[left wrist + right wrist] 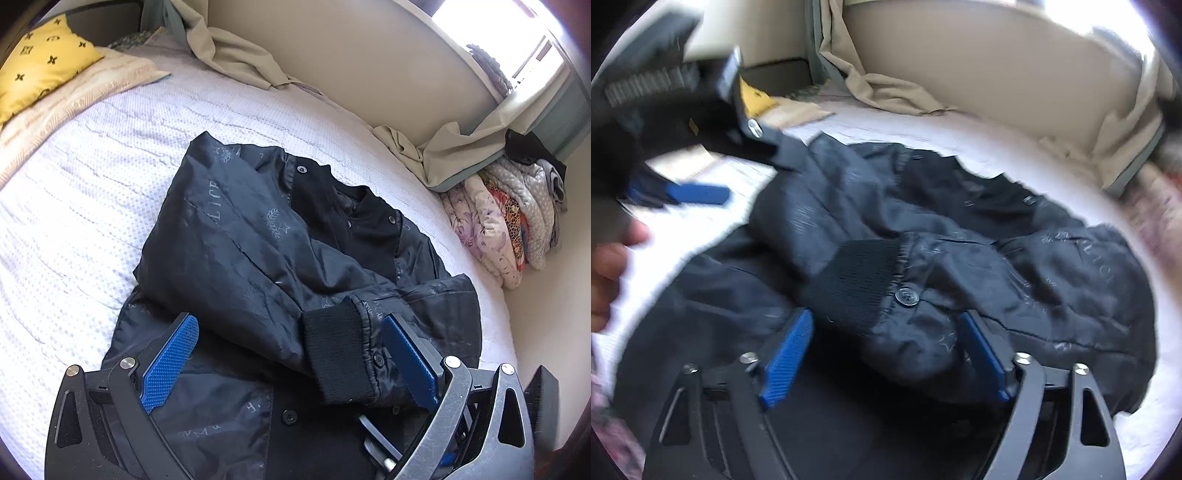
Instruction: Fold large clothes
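Observation:
A dark navy bomber jacket (258,254) lies on the white bedspread (92,177), with both sleeves folded across its front. A black ribbed cuff (336,354) lies on top. My left gripper (291,343) is open just above the jacket, its blue pads either side of the cuff. In the blurred right wrist view the jacket (1034,266) fills the middle, and my right gripper (886,339) is open with the cuff (857,280) and a sleeve fold between its pads. I cannot tell whether the pads touch the fabric. The left gripper (698,194) shows at upper left there.
A yellow patterned pillow (44,66) lies at the head of the bed. Beige cloth (236,48) is bunched along the wall. A pile of folded floral quilts (506,221) sits beside the bed at right. A hand (609,266) shows at the left edge.

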`<state>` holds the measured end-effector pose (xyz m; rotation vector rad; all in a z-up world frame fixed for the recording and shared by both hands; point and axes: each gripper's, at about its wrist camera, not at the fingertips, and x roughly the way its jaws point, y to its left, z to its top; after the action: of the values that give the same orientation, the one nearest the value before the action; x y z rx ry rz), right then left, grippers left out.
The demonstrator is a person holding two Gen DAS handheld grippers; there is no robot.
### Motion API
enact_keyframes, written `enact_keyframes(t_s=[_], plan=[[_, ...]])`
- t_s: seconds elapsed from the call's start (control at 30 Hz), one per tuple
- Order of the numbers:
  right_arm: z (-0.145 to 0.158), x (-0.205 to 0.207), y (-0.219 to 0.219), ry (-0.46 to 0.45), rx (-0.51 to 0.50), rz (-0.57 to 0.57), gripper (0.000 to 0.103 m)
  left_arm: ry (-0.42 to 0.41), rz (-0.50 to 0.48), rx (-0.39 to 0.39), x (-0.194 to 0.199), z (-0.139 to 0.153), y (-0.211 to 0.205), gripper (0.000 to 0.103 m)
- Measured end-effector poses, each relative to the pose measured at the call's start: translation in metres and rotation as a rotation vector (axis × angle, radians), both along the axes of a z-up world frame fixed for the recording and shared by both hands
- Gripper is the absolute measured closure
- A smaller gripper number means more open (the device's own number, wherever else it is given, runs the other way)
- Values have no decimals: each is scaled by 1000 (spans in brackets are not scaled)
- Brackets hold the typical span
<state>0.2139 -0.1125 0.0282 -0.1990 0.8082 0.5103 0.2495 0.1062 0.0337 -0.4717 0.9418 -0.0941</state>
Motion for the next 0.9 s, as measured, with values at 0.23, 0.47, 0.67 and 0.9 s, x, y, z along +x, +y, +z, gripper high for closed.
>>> enact_keyframes(t_s=[0.23, 0.47, 0.67, 0.9], plan=[[48, -8, -59, 84, 265, 17, 21, 35, -30, -38, 1, -7, -2, 2], [76, 9, -137, -13, 309, -239, 20, 162, -145, -145, 8, -39, -27, 14], [78, 14, -172, -4, 377, -328, 20, 273, -171, -241, 14, -74, -39, 32], [76, 15, -189, 3, 372, -374, 20, 268, -198, -285, 15, -76, -46, 81]])
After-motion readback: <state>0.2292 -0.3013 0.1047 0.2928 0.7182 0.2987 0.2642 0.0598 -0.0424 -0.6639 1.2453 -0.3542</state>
